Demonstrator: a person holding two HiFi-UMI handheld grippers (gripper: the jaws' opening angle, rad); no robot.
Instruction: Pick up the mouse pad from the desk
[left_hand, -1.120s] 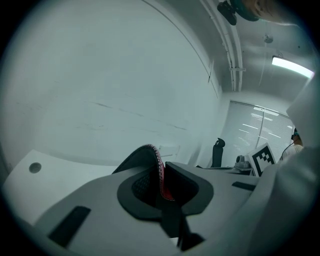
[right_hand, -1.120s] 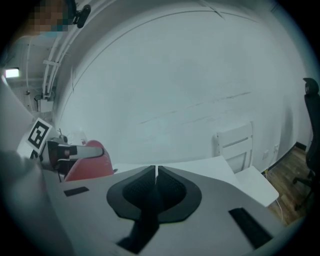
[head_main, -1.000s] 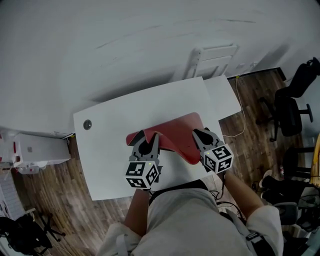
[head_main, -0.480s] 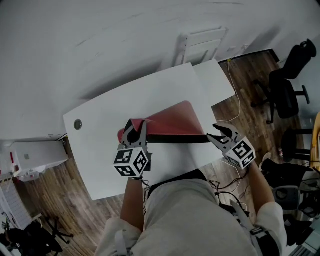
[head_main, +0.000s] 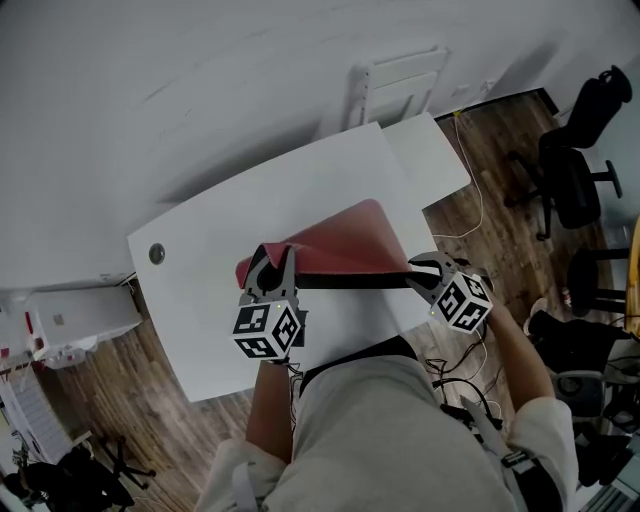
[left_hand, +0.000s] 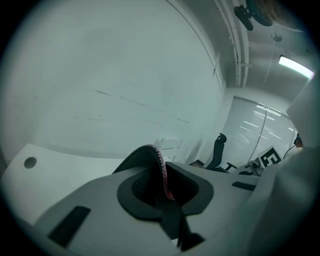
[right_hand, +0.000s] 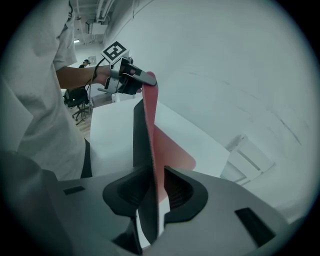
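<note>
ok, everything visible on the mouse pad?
The mouse pad is thin and floppy, red on top, black underneath, with rounded corners. Its near edge is lifted off the white desk, stretched between both grippers; the far part looks to rest on the desk. The left gripper is shut on the curled near-left corner. The right gripper is closing its jaws, the edge between them.

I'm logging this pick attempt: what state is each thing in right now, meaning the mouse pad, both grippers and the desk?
mouse pad: near edge lifted off the desk, far part lying on it.
left gripper: fingers shut on the mouse pad's near left corner.
right gripper: fingers closing, mouse pad's edge between them, not yet pinched.
desk: white top, bearing the mouse pad's far part.
</note>
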